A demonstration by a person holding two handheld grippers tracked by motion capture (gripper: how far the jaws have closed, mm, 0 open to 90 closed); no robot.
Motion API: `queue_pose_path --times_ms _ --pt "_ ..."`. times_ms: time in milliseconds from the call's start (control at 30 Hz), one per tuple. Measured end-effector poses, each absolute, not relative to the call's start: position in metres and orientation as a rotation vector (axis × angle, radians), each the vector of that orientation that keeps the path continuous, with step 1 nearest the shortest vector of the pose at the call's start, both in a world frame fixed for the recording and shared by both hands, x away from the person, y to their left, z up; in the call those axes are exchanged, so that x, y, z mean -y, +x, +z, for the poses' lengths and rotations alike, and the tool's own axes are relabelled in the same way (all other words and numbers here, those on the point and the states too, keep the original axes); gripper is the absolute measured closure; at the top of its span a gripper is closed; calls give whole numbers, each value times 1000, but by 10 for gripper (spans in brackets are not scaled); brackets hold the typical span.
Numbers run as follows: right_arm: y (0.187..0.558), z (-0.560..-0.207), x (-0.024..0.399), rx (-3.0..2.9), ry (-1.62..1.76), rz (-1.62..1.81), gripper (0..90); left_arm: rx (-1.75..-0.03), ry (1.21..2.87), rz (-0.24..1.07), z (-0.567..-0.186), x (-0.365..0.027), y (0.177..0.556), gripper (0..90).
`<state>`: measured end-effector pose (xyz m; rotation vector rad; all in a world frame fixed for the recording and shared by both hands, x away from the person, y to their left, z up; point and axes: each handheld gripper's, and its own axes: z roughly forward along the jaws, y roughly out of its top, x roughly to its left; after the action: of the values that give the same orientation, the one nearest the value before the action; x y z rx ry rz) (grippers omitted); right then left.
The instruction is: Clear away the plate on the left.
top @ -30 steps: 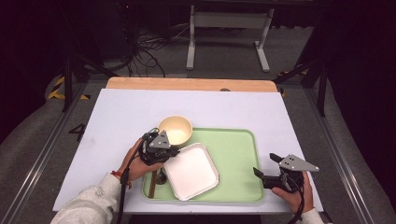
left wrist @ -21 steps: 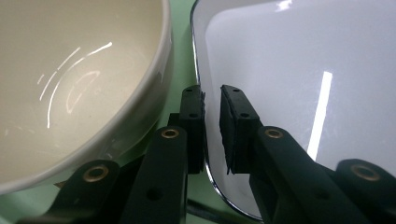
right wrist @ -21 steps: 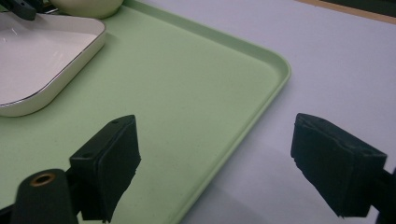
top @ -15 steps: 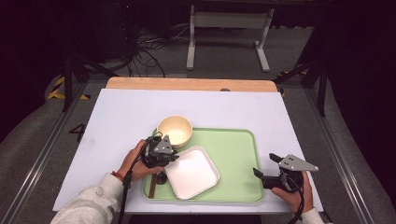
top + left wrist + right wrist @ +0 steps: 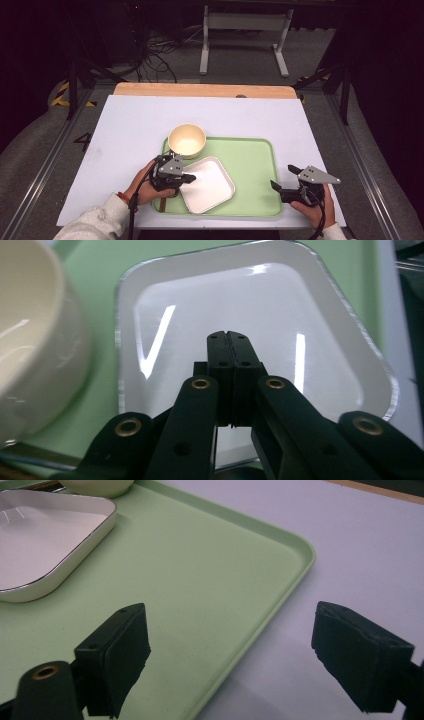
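My left hand-held gripper (image 5: 230, 340) over white square plate (image 5: 207, 184), jaws just closed, pads pressed together, nothing between them. Plate lies at near-left of green tray (image 5: 250, 150), tilted cornerwise. Cream bowl (image 5: 187, 140) at tray's far-left corner, just beside plate. My right hand-held gripper (image 5: 227, 650) at tray's near-right edge, jaws wide apart, holding nothing, straddling tray rim above white table (image 5: 130, 125).

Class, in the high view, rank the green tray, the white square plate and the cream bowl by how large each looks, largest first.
1. green tray, plainly the largest; the other two fit within its outline.
2. white square plate, covering more area than the bowl.
3. cream bowl, the smallest, sitting slightly farther from the camera.
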<state>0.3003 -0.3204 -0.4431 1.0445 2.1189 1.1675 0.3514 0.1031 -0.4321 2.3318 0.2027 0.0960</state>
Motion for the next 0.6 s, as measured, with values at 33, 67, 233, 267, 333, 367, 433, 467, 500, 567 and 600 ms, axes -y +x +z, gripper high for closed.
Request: queue_pose_path --times_ms 33,67,233,267,333,367,433,467,500,567,600 --pt "300 -443 320 -2119 1045 1165 156 -196 2340 61 -435 -102 345 900" --pt "300 -443 320 -2120 1046 1164 156 -171 2363 50 -438 -100 338 900" --pt "300 -443 320 -2122 1044 1162 156 -135 2406 -7 -448 -96 327 899" --pt "300 -443 320 -2122 1044 1162 156 -135 2406 -7 -448 -96 327 899" --pt "300 -443 320 -2123 1046 1162 156 -145 2416 -22 -451 -97 323 897" --pt "300 -443 320 -2123 1046 1161 156 -150 2412 -42 -451 -98 323 899" --pt "300 -443 320 -2123 1046 1161 156 -156 2414 -36 -451 -101 323 899" --pt "300 -443 320 -2123 1045 1162 155 -160 2415 -37 -451 -104 323 899" --pt "300 -443 320 -2124 1047 1161 155 -173 2418 -40 -451 -106 324 900" --pt "300 -443 320 -2124 1046 1161 154 -182 2420 -41 -450 -110 324 900" --pt "300 -443 320 -2124 1046 1161 154 -194 2423 -45 -450 -112 325 900"
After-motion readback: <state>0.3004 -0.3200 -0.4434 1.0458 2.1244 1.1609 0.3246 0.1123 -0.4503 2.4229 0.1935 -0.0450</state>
